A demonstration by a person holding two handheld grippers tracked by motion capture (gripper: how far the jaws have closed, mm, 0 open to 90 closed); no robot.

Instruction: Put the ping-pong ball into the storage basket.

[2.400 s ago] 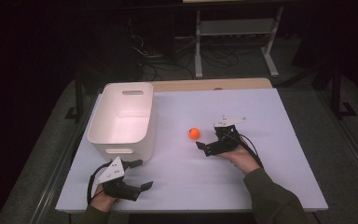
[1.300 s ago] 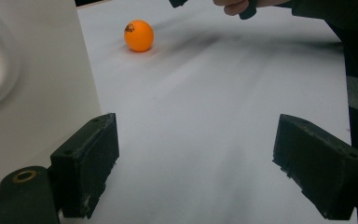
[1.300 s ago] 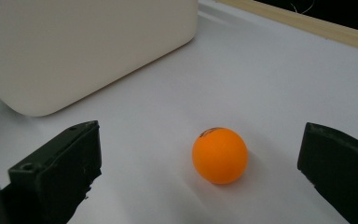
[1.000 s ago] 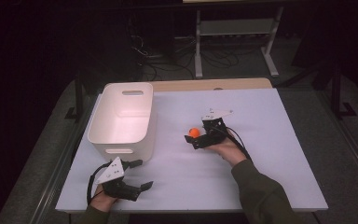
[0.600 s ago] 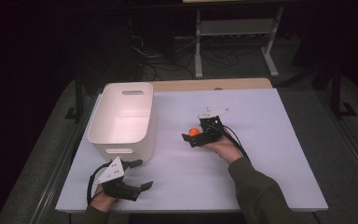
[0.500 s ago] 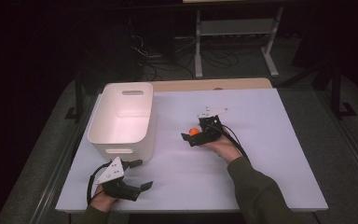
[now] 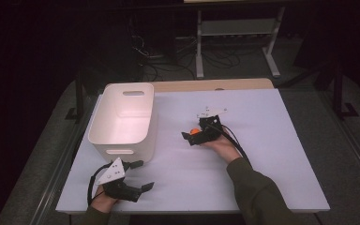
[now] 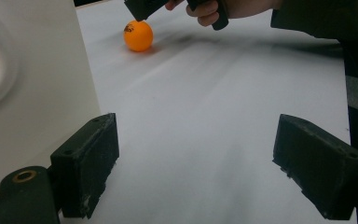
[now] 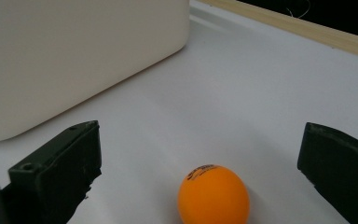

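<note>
An orange ball (image 7: 194, 131) (image 8: 138, 35) (image 9: 213, 194) rests on the white table (image 7: 262, 154). My right gripper (image 7: 193, 135) (image 9: 200, 172) is open, its jaws standing wide on either side of the ball without touching it. Near the table's front left corner my left gripper (image 7: 139, 174) (image 8: 205, 172) is also open, with nothing between its jaws. A white bin (image 7: 124, 117) stands left of the ball, and its wall (image 8: 32, 74) (image 9: 70, 56) shows in both gripper views.
The person's right hand (image 8: 209, 9) and sleeve (image 7: 258, 192) reach in from the front. A wooden strip (image 7: 215, 85) runs along the table's far edge. A metal rack (image 7: 234, 28) and cables lie on the dark floor beyond.
My right gripper has moved left toward the ball and now straddles it. The left gripper has stayed where it was.
</note>
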